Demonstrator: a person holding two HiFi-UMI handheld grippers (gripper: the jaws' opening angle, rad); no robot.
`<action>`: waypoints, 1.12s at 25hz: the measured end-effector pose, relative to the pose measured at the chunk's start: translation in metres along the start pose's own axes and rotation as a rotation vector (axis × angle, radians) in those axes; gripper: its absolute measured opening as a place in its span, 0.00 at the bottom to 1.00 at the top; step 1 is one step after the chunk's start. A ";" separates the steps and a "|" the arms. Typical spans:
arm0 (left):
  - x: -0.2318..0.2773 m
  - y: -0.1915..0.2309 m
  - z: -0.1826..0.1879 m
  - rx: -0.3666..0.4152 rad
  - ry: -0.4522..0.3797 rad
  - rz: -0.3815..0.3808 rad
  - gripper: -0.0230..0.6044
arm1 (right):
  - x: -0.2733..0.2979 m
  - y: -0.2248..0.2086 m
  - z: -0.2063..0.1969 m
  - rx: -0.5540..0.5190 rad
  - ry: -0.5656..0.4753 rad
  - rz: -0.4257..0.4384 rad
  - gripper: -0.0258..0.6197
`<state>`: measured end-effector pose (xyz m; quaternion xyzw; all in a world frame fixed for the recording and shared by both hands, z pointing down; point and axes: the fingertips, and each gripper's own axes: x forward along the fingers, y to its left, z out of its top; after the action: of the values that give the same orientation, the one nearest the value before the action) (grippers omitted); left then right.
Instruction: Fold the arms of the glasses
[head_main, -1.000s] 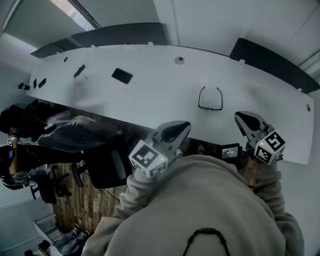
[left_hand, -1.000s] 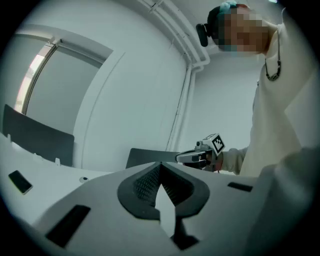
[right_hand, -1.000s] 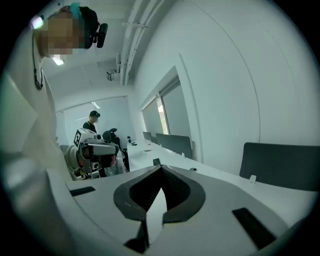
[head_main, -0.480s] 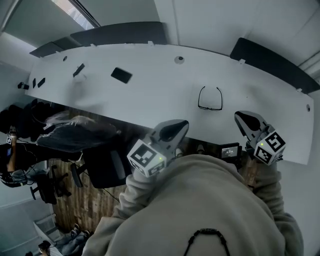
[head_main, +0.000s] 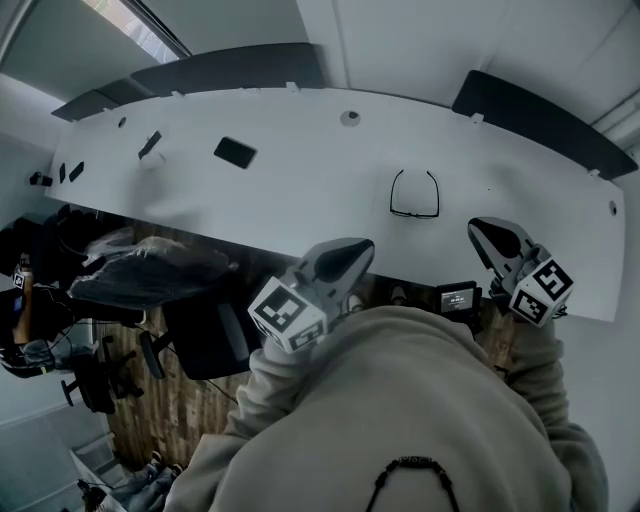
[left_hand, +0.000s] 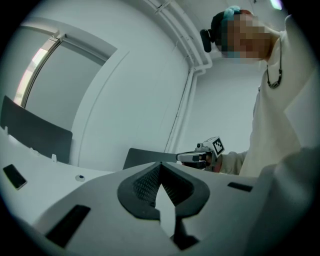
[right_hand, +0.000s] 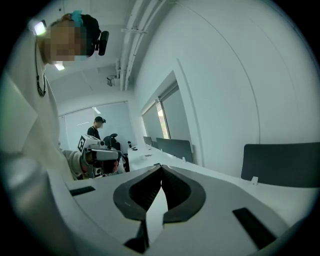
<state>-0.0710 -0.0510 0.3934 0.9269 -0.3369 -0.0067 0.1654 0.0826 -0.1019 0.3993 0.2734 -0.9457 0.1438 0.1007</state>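
Note:
The black-framed glasses (head_main: 414, 196) lie on the white table (head_main: 300, 190), arms spread open and pointing away from me. My left gripper (head_main: 360, 250) hovers at the table's near edge, left of and nearer than the glasses, with nothing in it. In its own view the left gripper (left_hand: 160, 167) has both pads pressed together. My right gripper (head_main: 480, 230) hangs just right of the glasses, near the same edge; the right gripper (right_hand: 161, 172) is likewise shut and empty. Neither gripper view shows the glasses.
A flat black device (head_main: 235, 152) and a small dark object (head_main: 150, 145) lie far left on the table. Dark partition panels (head_main: 540, 110) line its far edge. Office chairs (head_main: 200, 330) stand below left. A small screen (head_main: 458, 297) sits under the near edge. Another person (right_hand: 97, 127) stands in the background.
The head view has tilted slightly, so the table sits a little higher in frame. The glasses and both grippers keep their places.

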 end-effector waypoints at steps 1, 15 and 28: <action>0.000 -0.001 0.000 -0.002 -0.002 -0.005 0.04 | 0.000 -0.001 0.000 0.001 -0.001 -0.001 0.07; -0.007 0.002 0.002 -0.016 -0.015 0.027 0.04 | 0.013 -0.008 -0.010 -0.061 0.078 0.030 0.07; -0.047 0.013 0.000 -0.046 -0.050 0.196 0.04 | 0.053 -0.016 -0.019 -0.085 0.164 0.141 0.08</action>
<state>-0.1158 -0.0307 0.3929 0.8850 -0.4297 -0.0215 0.1781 0.0497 -0.1341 0.4348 0.1888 -0.9565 0.1323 0.1788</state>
